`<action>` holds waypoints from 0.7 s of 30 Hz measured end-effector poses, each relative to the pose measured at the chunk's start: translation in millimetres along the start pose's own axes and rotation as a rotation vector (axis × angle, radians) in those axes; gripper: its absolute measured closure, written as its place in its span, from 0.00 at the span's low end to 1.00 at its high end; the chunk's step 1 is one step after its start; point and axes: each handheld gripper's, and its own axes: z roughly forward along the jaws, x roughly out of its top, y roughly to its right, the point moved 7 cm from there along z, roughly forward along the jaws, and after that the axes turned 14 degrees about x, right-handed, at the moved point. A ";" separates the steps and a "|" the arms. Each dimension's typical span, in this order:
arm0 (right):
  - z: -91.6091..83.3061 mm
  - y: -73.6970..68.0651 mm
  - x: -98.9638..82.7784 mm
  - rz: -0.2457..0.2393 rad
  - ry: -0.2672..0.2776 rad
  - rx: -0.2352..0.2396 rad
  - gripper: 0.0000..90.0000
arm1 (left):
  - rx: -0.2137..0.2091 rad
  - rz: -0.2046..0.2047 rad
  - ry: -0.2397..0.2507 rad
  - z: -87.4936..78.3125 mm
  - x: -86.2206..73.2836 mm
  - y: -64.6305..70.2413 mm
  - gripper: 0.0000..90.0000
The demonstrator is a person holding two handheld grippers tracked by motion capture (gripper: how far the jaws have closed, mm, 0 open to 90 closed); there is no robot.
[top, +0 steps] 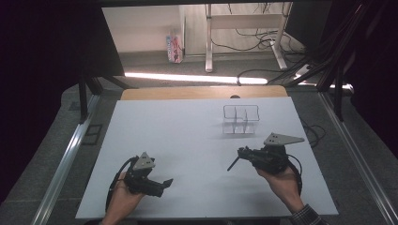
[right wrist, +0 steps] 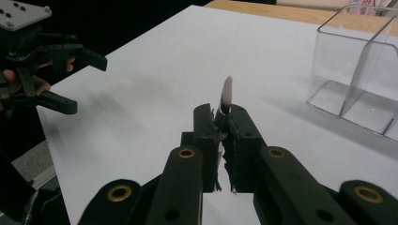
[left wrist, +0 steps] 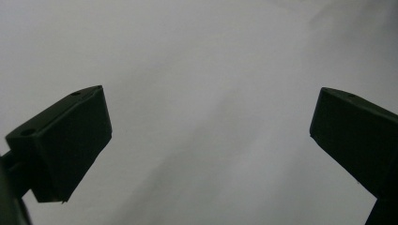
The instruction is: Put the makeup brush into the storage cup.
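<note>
- Two hand-held grippers sit in the lower part of the high view, each in one of the person's hands above a white table (top: 187,140).
- The left gripper (top: 162,183), lower left of centre in the high view, has its jaws spread wide with nothing between them; in the left gripper view its two black pads (left wrist: 70,140) stand far apart over bare white surface.
- The right gripper (right wrist: 224,123), at the lower right of the high view, has its jaws pressed together on a thin dark stick with a pale tip (right wrist: 226,93); in the right gripper view the stick rises from between the jaws at the middle of the frame, its tip blurred.
- In the high view that stick (top: 233,163) juts from the gripper down and to the left, towards the table's middle.
- One clear plastic organiser (top: 241,118) with inner dividers stands farther back, right of centre and apart from both grippers; in the right gripper view it fills the upper right corner.
</note>
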 end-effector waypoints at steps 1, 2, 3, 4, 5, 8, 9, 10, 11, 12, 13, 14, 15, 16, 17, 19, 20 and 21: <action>-0.9 0.6 0.7 0.000 0.005 -0.004 0.93 | 0.005 -0.002 0.000 -0.8 -1.2 -1.5 0.00; -2.6 1.7 1.8 -0.003 0.008 -0.009 0.93 | 0.011 -0.009 -0.002 -2.5 -3.9 -4.3 0.00; -3.4 2.4 2.2 -0.006 0.009 -0.014 0.93 | 0.011 -0.009 -0.002 -2.5 -3.9 -4.3 0.00; -3.4 2.4 2.2 -0.006 0.009 -0.014 0.93 | 0.015 -0.012 -0.005 -3.0 -5.0 -5.6 0.00; -3.9 2.7 2.5 -0.006 0.010 -0.016 0.93 | 0.022 -0.018 -0.006 -3.8 -6.8 -7.6 0.00; -5.0 3.8 3.3 -0.011 0.011 -0.018 0.93 | 0.033 -0.031 -0.008 -6.4 -10.7 -11.9 0.00; -5.7 4.9 4.2 -0.017 0.013 -0.023 0.93 | 0.037 -0.033 -0.008 -7.2 -12.1 -13.3 0.00; -6.1 5.3 4.8 -0.017 0.015 -0.026 0.93 | 0.038 -0.035 -0.009 -8.0 -13.4 -14.4 0.00; -6.1 5.3 4.8 -0.017 0.015 -0.026 0.93 | 0.040 -0.038 -0.011 -8.6 -14.5 -15.2 0.00; -6.5 5.7 5.3 -0.017 0.016 -0.029 0.93 | 0.042 -0.040 -0.011 -9.5 -16.2 -16.4 0.00; -7.6 7.1 6.2 -0.020 0.019 -0.037 0.93 | 0.043 -0.041 -0.011 -10.1 -17.0 -17.0 0.00; -8.1 7.8 6.8 -0.016 0.024 -0.040 0.93 | 0.044 -0.045 -0.011 -10.9 -18.3 -17.9 0.00; -9.8 9.9 8.2 -0.010 0.034 -0.044 0.93 | 0.049 -0.048 -0.010 -11.4 -19.3 -18.6 0.00; -9.8 9.9 8.2 -0.010 0.034 -0.044 0.93 | 0.048 -0.046 -0.011 -12.0 -20.3 -19.2 0.00; -10.8 11.7 9.1 -0.014 0.035 -0.050 0.93 | 0.049 -0.051 -0.010 -12.4 -20.9 -19.2 0.00; -12.2 13.4 11.2 -0.016 0.041 -0.058 0.93 | 0.057 -0.056 -0.010 -14.3 -23.7 -20.8 0.00; -12.2 13.4 11.2 -0.016 0.041 -0.058 0.93 | 0.057 -0.056 -0.010 -14.3 -23.7 -20.8 0.00; -13.4 14.5 13.8 -0.015 0.053 -0.061 0.93 | 0.057 -0.059 -0.010 -15.1 -24.4 -21.2 0.00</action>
